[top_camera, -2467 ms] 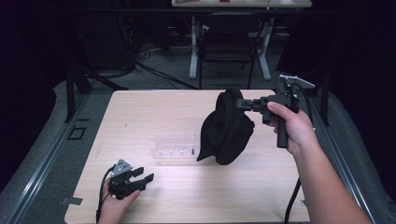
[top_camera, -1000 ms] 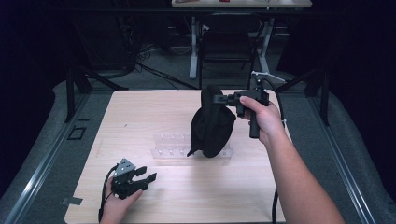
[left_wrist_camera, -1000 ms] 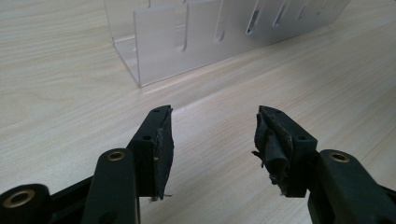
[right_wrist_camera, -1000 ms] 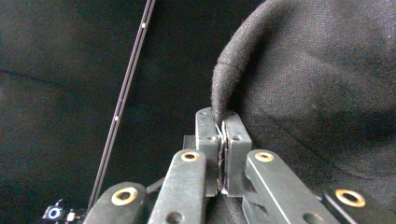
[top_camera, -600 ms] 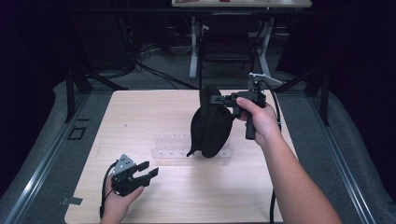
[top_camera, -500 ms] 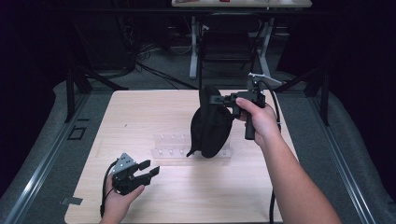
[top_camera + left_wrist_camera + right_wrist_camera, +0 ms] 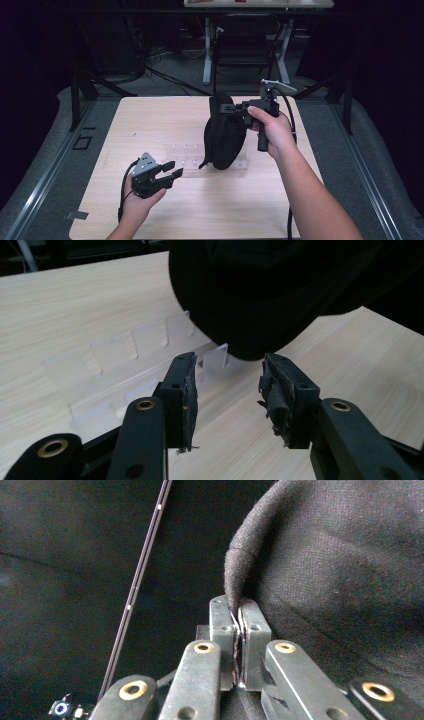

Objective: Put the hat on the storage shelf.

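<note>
A black cloth item (image 7: 225, 140), cap-like, hangs over the table's middle with its lower end at a clear plastic rack (image 7: 182, 150). My right gripper (image 7: 226, 107) is shut on its top edge; in the right gripper view the pads (image 7: 250, 625) pinch the cloth's hem (image 7: 235, 580). My left gripper (image 7: 172, 170) hovers near the front left, pointing at the rack. Its jaws have just been closing, stand apart and hold nothing. In the left gripper view the cloth (image 7: 260, 290) and rack (image 7: 125, 345) lie beyond my left gripper (image 7: 230, 365).
The wooden table (image 7: 150, 115) has bare room to the left and front. A dark chair (image 7: 245, 45) and a desk's legs stand behind the far edge. Metal floor rails (image 7: 45, 170) run along both sides.
My right hand carried the cloth leftward and down over the rack, then held still. My left gripper rose off the table, edged toward the rack, and its jaws narrowed.
</note>
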`<state>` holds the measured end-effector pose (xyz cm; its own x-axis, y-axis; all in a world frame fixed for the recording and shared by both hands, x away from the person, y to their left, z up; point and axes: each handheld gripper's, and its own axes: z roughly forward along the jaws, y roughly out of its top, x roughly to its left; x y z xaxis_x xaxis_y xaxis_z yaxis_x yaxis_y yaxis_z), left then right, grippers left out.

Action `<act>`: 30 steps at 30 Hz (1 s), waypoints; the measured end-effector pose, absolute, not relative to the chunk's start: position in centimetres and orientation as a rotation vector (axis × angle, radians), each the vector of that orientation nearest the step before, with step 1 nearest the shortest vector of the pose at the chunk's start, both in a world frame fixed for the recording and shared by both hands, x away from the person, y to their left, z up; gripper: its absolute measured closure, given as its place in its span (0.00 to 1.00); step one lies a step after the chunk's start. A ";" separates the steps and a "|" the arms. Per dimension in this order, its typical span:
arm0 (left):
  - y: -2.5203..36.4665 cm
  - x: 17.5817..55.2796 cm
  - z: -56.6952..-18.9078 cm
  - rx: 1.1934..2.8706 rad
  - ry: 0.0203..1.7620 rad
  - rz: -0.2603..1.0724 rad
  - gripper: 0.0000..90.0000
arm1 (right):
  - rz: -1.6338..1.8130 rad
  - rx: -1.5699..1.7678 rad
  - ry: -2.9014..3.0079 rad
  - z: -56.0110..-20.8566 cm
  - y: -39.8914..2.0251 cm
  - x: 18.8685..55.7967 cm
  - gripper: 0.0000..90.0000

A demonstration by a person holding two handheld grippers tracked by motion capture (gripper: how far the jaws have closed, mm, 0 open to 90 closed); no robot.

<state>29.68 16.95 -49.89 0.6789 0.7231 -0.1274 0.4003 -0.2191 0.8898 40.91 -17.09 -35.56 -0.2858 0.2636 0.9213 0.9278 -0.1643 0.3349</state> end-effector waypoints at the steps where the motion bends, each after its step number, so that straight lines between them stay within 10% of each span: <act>1: 16.6 29.7 -49.6 1.845 0.879 0.387 0.64 | -1.488 -1.379 -1.527 -35.6 -17.1 40.9 0.97; 30: 11.1 30.1 -47.1 1.948 0.733 0.412 0.73 | -1.504 -1.375 -1.513 -35.7 -16.9 40.9 0.97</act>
<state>30.13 11.06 -47.07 0.7606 0.6488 -0.0227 0.3179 -0.3417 0.8844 40.86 -16.90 -35.69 -0.2885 0.2528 0.9235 0.9250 -0.1755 0.3370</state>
